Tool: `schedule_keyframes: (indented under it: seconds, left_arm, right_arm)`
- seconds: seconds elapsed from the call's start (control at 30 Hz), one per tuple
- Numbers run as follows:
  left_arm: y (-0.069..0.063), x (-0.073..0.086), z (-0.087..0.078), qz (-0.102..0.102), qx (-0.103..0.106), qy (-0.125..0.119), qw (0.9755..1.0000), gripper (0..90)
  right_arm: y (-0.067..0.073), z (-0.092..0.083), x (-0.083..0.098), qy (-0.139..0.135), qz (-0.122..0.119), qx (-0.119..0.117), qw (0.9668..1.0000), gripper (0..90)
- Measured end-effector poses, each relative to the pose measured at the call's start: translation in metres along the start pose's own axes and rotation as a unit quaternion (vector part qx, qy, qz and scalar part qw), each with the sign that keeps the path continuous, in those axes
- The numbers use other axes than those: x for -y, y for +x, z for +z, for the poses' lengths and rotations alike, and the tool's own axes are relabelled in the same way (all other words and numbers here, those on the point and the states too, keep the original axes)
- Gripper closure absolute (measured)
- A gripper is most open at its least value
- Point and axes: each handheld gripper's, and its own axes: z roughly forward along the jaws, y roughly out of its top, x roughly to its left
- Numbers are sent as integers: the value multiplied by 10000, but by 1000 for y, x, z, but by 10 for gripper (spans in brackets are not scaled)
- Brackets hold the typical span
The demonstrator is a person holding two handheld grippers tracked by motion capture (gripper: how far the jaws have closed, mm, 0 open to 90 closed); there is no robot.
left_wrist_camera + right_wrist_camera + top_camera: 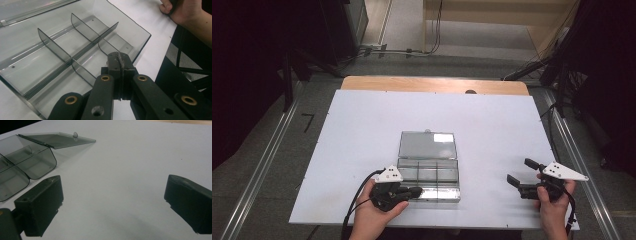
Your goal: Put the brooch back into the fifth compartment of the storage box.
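white table [362,130] under a clear plastic compartment box [428,176] at near centre, lid [427,145] flung open on the far side, dividers bare inside, left gripper [416,190] pressed together at its near left rim, right gripper [518,176] spread, well apart to the right

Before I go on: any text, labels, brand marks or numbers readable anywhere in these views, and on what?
None readable.
Clear smoky plastic compartment box: no label or marking on its open lid or dividers.
White table top: blank.
Black left tool and black right tool: no print visible.
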Motion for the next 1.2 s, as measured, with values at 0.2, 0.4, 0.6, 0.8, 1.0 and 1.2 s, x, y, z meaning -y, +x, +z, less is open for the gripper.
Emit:
schedule_keyframes:
  seconds: [0.2,0.4,0.6,0.8,1.0,1.2]
  left_arm:
    - [-1,1,7,12,25,-2,10000,900]
    - [1,2,14,3,-46,-2,10000,900]
    - [1,3,25,203,-208,-40,9996,897]
    - [0,3,26,290,15,-176,9994,767]
    - [-2,1,21,316,37,-294,9991,575]
    - [-1,-2,13,194,-140,-440,9987,402]
  right_arm:
    - [0,0,0,2,4,7,10000,9]
    - [0,0,0,8,3,5,10000,9]
    - [0,1,0,20,-28,9,10000,9]
    - [0,0,0,18,-6,8,10000,9]
    - [0,0,0,17,-21,3,10000,9]
    - [0,1,0,29,-22,7,10000,9]
